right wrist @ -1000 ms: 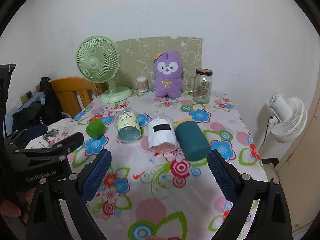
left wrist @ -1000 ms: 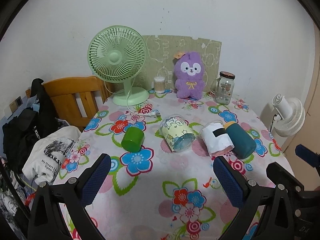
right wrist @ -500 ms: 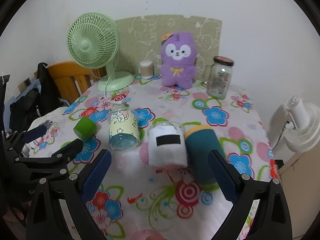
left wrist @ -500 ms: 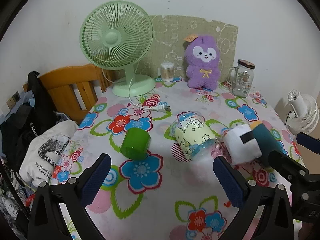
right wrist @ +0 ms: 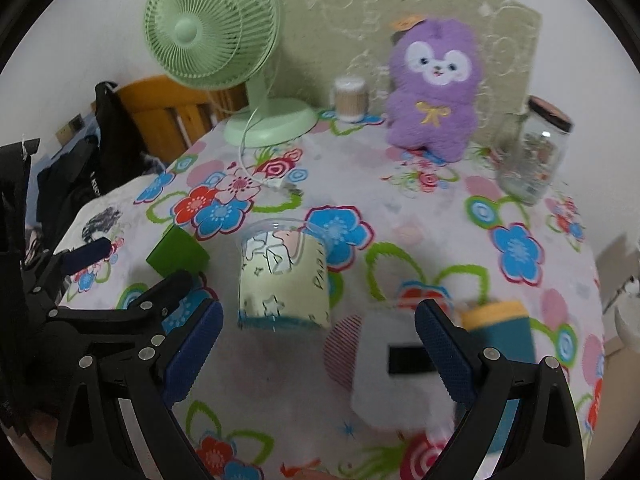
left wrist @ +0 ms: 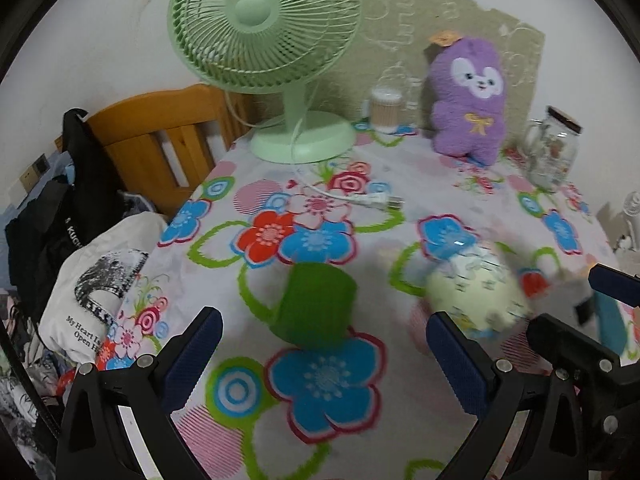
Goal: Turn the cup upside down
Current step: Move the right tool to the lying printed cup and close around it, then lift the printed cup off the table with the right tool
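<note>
At the worktop's [left wrist: 400, 420] left edge a wooden chair [left wrist: 160, 136] stands hung with dark bags, and a white printed bag [left wrist: 96, 280] lies beside it. The mint green fan [left wrist: 264, 24] stands at the back left corner, its white cord and plug [left wrist: 360, 199] trailing forward over the flowered cloth.

The left gripper [left wrist: 323, 354] is spread wide and holds nothing; the green cup [left wrist: 316, 306] lies on its side just ahead, between the two blue pads and apart from both. In the right wrist view this cup [right wrist: 178, 254] sits left of the others, half hidden behind the left gripper's black frame.

To its right lies the pale yellow patterned cup [right wrist: 282, 280] on its side, clear rim toward the back. Next come a white cup with a black label [right wrist: 400, 364] and a teal cup with a yellow end [right wrist: 500, 332], both on their sides near the front right edge. The right gripper [right wrist: 318, 350] is also released wide, empty, with the white cup near its right pad and the patterned cup ahead between the pads.

Along the back edge stand a cotton swab tub [right wrist: 351, 98], a purple plush toy [right wrist: 434, 88] and, toward the back right corner, a glass jar with a dark lid [right wrist: 530, 152].
</note>
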